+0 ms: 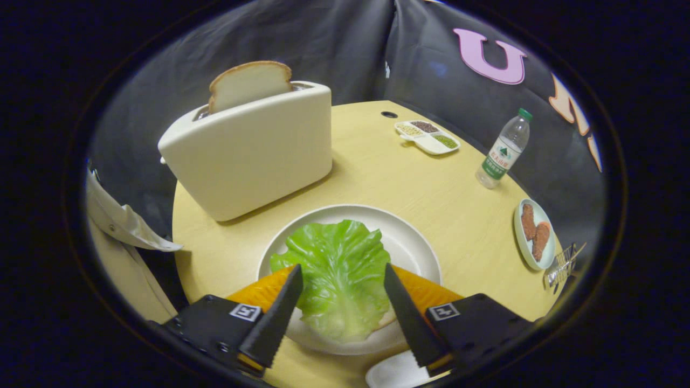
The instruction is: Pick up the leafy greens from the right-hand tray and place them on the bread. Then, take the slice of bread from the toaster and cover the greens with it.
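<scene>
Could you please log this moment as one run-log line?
tongs: open, astride leafy greens | greens: lying on plate | toaster: bread slice standing in slot

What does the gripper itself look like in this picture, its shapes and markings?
The gripper has two long, tapering fingers with saw-toothed inner edges. Each finger sits on a blocky black housing that carries a small square black-and-white marker tag. The fingers stand open, on either side of the lettuce leaf.

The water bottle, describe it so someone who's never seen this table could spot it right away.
Start at the big cream toaster on the round pale wooden table, then look across to the far edge beyond the open tool. The clear plastic water bottle stands upright there, past the small divided dish of grains. Its green cap and green-and-white label set it apart.
</scene>
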### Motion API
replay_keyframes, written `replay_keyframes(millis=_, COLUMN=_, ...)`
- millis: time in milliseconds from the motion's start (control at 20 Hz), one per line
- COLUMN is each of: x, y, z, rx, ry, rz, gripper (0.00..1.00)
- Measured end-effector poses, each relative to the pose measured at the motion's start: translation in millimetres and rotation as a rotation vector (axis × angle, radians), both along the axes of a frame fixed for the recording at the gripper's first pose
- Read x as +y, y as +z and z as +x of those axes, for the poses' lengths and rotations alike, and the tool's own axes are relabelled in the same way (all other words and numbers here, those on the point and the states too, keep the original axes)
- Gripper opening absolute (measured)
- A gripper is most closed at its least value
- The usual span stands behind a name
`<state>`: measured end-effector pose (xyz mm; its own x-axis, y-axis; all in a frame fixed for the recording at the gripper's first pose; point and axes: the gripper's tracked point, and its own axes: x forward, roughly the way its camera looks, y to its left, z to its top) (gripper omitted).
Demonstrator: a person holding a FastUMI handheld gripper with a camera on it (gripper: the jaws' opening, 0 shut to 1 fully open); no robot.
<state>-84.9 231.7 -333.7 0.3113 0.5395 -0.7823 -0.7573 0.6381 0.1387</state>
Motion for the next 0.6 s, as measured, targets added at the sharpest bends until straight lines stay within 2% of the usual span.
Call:
replay_keyframes(millis=100, x=1.9, y=12.2, z=1.8, rx=-0.015, ry=-0.011, rz=0.005, gripper=1.0)
replay_keyframes(millis=600, x=42.6, y=103.7, z=8.6, rx=-0.043, ry=-0.078, rz=0.11, gripper=1.0)
